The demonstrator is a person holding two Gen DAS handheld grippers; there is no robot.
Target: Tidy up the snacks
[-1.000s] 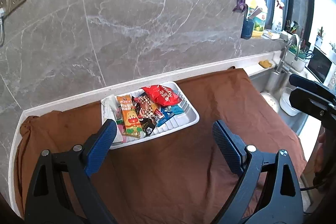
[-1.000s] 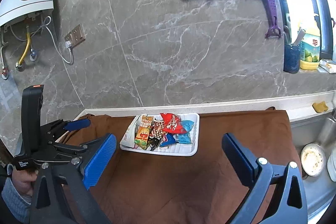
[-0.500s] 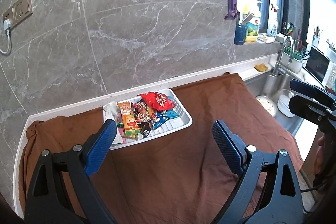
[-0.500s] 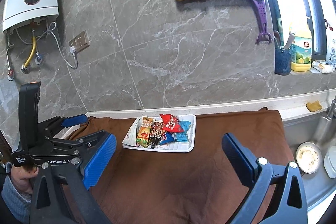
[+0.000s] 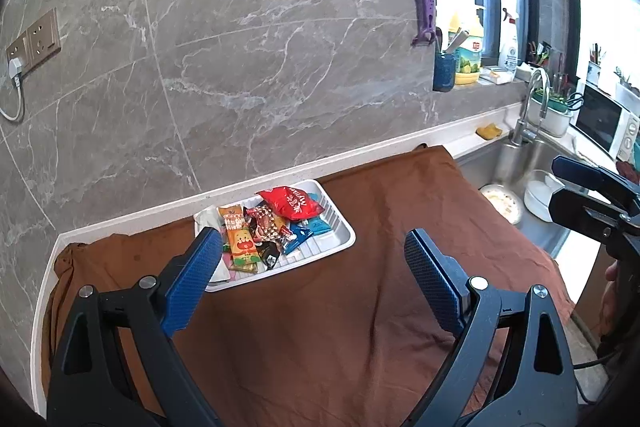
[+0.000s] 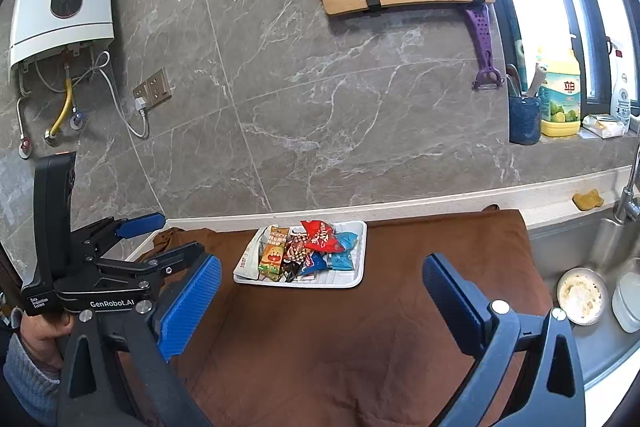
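On the brown cloth (image 5: 360, 307) at frame centre, my white tray (image 5: 340, 227) holds all the snack packets (image 5: 272, 227) in a jumbled pile; sorting looks unfinished. My left gripper (image 5: 312, 279) and right gripper (image 6: 320, 303) hover near, jaws wide apart, empty, touching nothing.
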